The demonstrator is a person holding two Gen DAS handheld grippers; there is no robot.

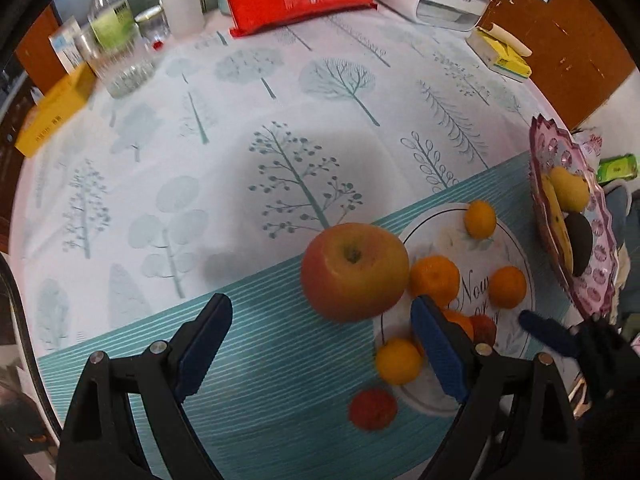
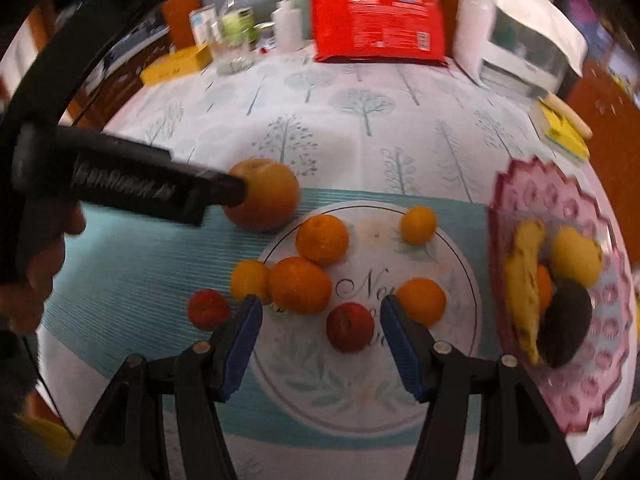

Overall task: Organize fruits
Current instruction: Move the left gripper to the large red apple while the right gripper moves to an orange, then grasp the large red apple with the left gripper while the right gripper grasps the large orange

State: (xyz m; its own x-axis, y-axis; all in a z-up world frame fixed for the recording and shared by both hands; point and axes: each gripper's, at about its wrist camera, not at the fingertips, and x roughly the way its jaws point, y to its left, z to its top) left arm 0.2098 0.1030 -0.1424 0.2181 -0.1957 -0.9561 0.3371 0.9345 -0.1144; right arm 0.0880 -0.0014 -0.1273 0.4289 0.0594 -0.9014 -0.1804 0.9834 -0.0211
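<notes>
A large red-yellow apple [image 1: 354,270] [image 2: 266,194] sits on the teal mat [image 1: 256,364] just ahead of my open, empty left gripper [image 1: 320,344]. Several oranges [image 2: 300,285] and small yellow citrus [image 2: 418,225] lie on the mat's white circle, with two small red fruits [image 2: 350,327] [image 2: 208,309]. My right gripper [image 2: 320,344] is open and empty, its fingers either side of the nearer red fruit. A pink scalloped plate [image 2: 600,344] [image 1: 596,272] at right holds a banana [image 2: 524,292], a lemon [image 2: 576,256] and a dark avocado [image 2: 568,320]. The left gripper [image 2: 120,186] shows in the right wrist view, touching the apple.
At the table's back stand a red package [image 2: 378,30], a white appliance [image 2: 520,36], bottles [image 1: 116,36] and jars. A yellow box [image 1: 54,114] lies at left, a yellow-white box [image 1: 500,54] at right. The tree-print tablecloth [image 1: 248,120] covers the table.
</notes>
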